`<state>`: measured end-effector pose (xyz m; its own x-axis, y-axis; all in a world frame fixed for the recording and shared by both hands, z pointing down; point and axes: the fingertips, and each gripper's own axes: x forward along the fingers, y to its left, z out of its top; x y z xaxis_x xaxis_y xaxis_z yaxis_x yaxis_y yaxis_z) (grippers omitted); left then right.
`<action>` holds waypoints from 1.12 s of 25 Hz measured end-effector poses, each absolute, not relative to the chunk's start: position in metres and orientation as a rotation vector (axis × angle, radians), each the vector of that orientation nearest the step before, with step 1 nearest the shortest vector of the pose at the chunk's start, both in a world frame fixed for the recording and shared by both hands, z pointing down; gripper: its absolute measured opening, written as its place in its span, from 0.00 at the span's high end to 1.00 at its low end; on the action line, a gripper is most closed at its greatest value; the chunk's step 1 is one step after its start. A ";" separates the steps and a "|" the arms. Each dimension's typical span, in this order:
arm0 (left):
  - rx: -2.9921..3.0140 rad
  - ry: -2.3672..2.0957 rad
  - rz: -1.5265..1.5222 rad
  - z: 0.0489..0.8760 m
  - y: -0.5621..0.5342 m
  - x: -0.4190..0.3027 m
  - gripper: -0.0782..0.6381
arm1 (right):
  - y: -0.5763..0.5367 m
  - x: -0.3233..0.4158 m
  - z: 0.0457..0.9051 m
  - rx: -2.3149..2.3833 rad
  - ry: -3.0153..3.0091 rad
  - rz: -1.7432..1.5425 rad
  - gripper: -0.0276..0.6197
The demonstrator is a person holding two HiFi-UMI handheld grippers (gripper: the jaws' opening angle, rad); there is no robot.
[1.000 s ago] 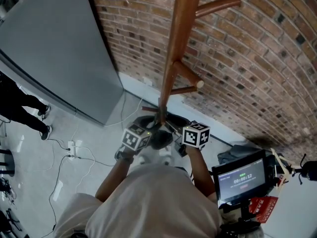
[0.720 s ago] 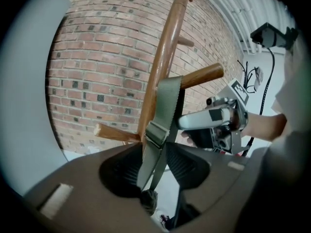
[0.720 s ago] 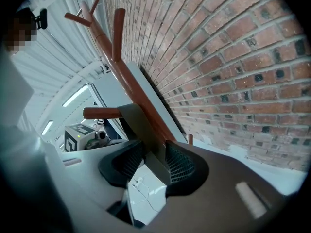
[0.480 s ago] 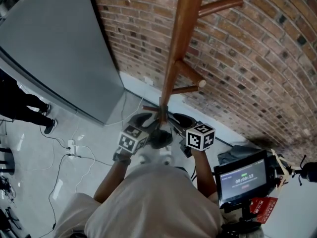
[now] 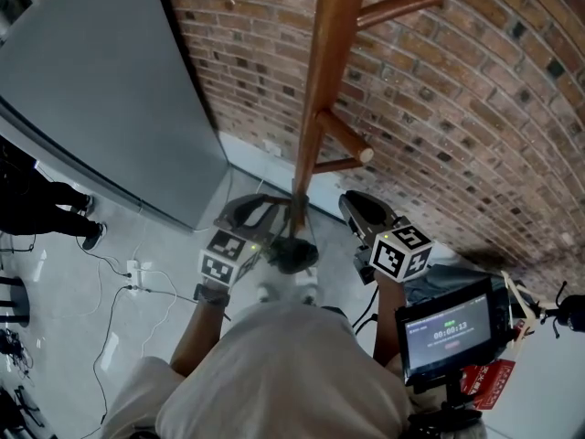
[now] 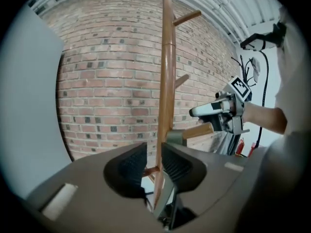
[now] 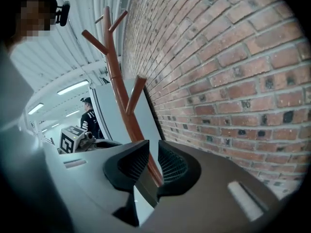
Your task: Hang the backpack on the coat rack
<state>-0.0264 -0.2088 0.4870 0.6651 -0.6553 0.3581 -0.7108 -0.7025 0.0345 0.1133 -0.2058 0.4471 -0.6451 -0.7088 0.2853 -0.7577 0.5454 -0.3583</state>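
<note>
The wooden coat rack (image 5: 322,90) stands against the brick wall, with pegs at several heights. A dark rounded thing (image 5: 292,254), perhaps the backpack, sits at the pole's foot; I cannot tell whether it hangs from a low peg or rests on the floor. My left gripper (image 5: 256,210) is left of the pole and my right gripper (image 5: 355,204) is right of it, both above that dark thing. Their jaws have just been closing. A narrow gap remains in the left gripper (image 6: 151,161) and in the right gripper (image 7: 153,161), with nothing between the pads and only the distant pole (image 6: 166,81) showing through.
A grey panel (image 5: 101,90) leans at the left. Cables and a power strip (image 5: 132,277) lie on the floor. A monitor on a stand (image 5: 448,327) is at the lower right, with a dark bag (image 5: 430,282) behind it. A person in black (image 7: 90,118) stands further off.
Both grippers have risen and spread apart to either side of the pole. Their jaws have narrowed, with nothing taken between them.
</note>
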 end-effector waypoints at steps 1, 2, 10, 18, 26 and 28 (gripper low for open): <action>2.719 -1.143 0.477 0.480 -0.212 -0.028 0.77 | -0.208 0.115 0.440 1.284 -2.664 0.682 0.87; 2.732 -1.161 0.469 0.472 -0.215 -0.030 0.78 | -0.209 0.116 0.434 1.295 -2.665 0.665 0.88; 2.827 -1.293 0.365 0.411 -0.225 -0.038 0.85 | -0.214 0.106 0.380 1.331 -2.728 0.477 0.95; 2.950 -1.358 0.273 0.352 -0.220 -0.034 0.88 | -0.210 0.095 0.331 1.309 -2.780 0.247 0.95; 3.009 -1.398 0.179 0.315 -0.214 -0.034 0.89 | -0.207 0.088 0.306 1.311 -2.793 0.145 0.95; 3.020 -1.403 0.181 0.313 -0.212 -0.033 0.89 | -0.208 0.089 0.303 1.325 -2.782 0.125 0.96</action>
